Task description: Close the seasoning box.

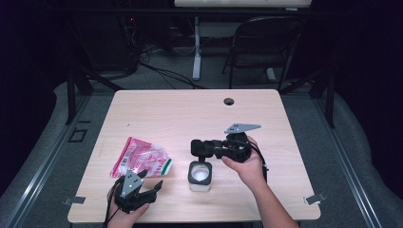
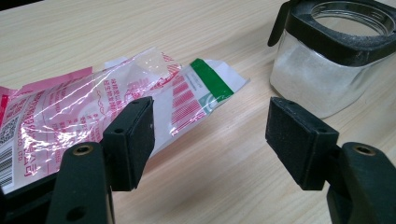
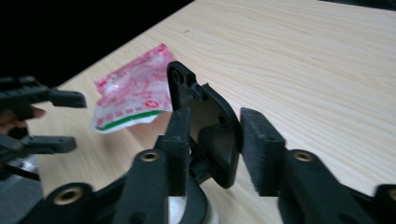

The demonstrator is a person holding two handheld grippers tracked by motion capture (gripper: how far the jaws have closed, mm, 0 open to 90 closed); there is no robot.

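A: Nearest the front edge of the table (image 1: 266,109), at its left part, what do you see?

B: The left gripper (image 1: 142,189), held in the person's left hand (image 1: 127,214). Its jaws are spread wide apart with nothing between them — in the left gripper view only bare wood lies between the two pads (image 2: 135,135).

A: And just beyond it?

B: A pink and white plastic packet (image 1: 140,157) lies flat on the table, toward the left edge. Its end with the green stripe (image 2: 210,79) points at the jar. The left gripper is just beside the packet, not touching it.

A: Where is the jar?

B: The glass jar (image 1: 200,176) stands upright near the middle of the front half, to the right of the packet and apart from it. It has white powder inside and a black collar (image 2: 336,39) around its open mouth.

A: And the right gripper?

B: The right gripper (image 1: 200,146) lies level right behind the jar, a little above it, carried by the right hand (image 1: 247,164). In the right gripper view a black hinged lid (image 3: 212,126) stands up between the jaws. One pad (image 3: 180,140) looks against it — whether the other pad presses too, I cannot tell.
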